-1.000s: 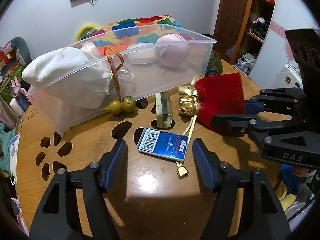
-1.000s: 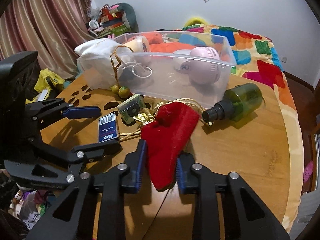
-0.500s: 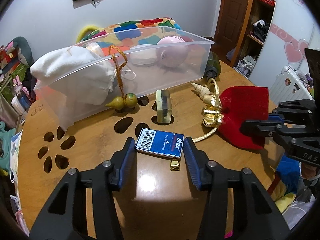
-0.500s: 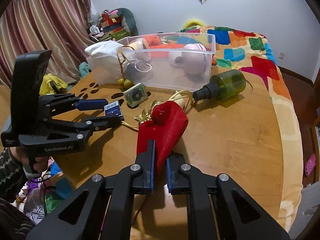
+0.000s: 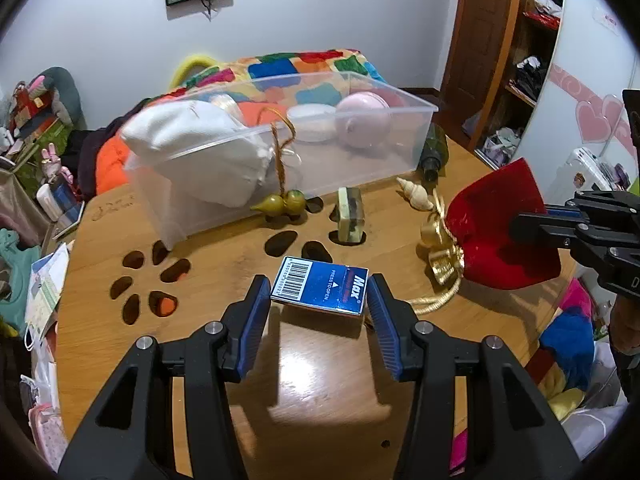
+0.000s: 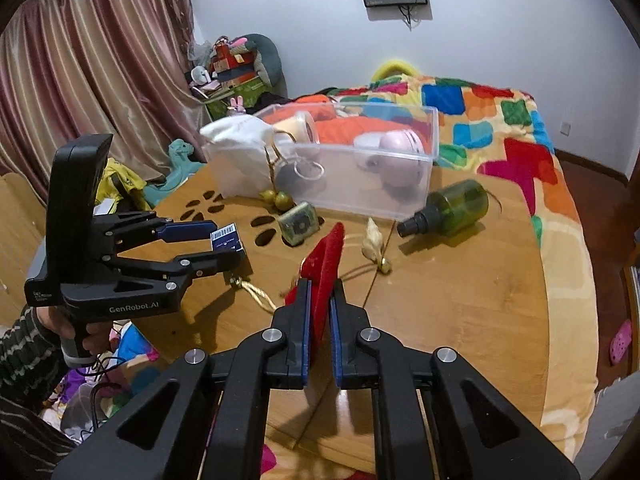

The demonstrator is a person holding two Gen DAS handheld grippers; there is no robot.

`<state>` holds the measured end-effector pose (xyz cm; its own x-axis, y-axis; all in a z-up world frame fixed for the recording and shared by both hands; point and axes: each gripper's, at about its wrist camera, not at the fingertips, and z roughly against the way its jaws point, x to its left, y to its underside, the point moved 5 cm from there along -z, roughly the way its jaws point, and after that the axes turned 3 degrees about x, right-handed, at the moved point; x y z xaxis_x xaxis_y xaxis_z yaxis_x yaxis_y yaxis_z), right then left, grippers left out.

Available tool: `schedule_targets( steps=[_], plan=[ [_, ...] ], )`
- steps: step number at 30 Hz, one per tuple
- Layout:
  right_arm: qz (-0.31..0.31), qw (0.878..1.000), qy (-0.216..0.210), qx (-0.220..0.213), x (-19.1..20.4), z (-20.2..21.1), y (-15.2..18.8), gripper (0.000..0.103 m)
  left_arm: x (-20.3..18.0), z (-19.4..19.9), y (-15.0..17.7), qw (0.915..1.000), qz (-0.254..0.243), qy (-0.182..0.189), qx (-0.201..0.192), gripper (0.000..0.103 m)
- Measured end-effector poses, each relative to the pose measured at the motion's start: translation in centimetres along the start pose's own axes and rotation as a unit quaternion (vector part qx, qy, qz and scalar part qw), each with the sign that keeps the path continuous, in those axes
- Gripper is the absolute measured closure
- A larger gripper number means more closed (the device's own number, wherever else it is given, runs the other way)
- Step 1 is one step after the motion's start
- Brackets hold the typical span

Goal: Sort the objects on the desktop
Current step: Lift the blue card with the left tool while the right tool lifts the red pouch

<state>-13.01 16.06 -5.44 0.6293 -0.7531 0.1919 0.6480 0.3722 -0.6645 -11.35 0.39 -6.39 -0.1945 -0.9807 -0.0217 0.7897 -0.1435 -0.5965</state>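
Note:
My left gripper [image 5: 318, 308] is shut on a blue Max staple box [image 5: 320, 290], lifted a little off the round wooden table [image 5: 320, 392]; it also shows in the right wrist view [image 6: 226, 238]. My right gripper [image 6: 320, 312] is shut on a red velvet pouch [image 6: 326, 256] with gold cords, held above the table; the pouch also shows at the right of the left wrist view [image 5: 500, 232]. A clear plastic bin [image 5: 280, 148] at the table's back holds a white cloth bag, a pink round device and other things.
On the table lie a small soap-like block [image 5: 351, 216], a seashell [image 5: 416, 196], a green bottle on its side [image 6: 452, 208] and yellow gourds [image 5: 280, 203] on an orange cord. The tabletop has paw-shaped cutouts [image 5: 148, 280]. A colourful bed stands behind.
My left gripper closed on the blue box and raised it. My right gripper closed on the red pouch, lifted it and drew it back to the right, uncovering the seashell.

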Motion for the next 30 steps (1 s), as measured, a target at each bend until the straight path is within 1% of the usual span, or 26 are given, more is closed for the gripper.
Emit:
schedule_targets(
  steps=[16, 22, 30],
  plan=[
    [0.046, 0.997, 0.055, -0.028, 1.8, 1.5, -3.3, 0.099, 0.2, 3.0, -1.5, 0.9992, 0.0, -0.007, -0.038, 0.054],
    [0.057, 0.995, 0.069, -0.036, 1.9, 2.1, -4.4, 0.099, 0.5, 3.9, -2.1, 0.9988, 0.0, -0.01, -0.047, 0.054],
    [0.072, 0.992, 0.087, -0.058, 2.1, 3.4, -6.4, 0.099, 1.3, 4.9, -3.3, 0.9981, 0.0, -0.015, -0.06, 0.054]
  ],
)
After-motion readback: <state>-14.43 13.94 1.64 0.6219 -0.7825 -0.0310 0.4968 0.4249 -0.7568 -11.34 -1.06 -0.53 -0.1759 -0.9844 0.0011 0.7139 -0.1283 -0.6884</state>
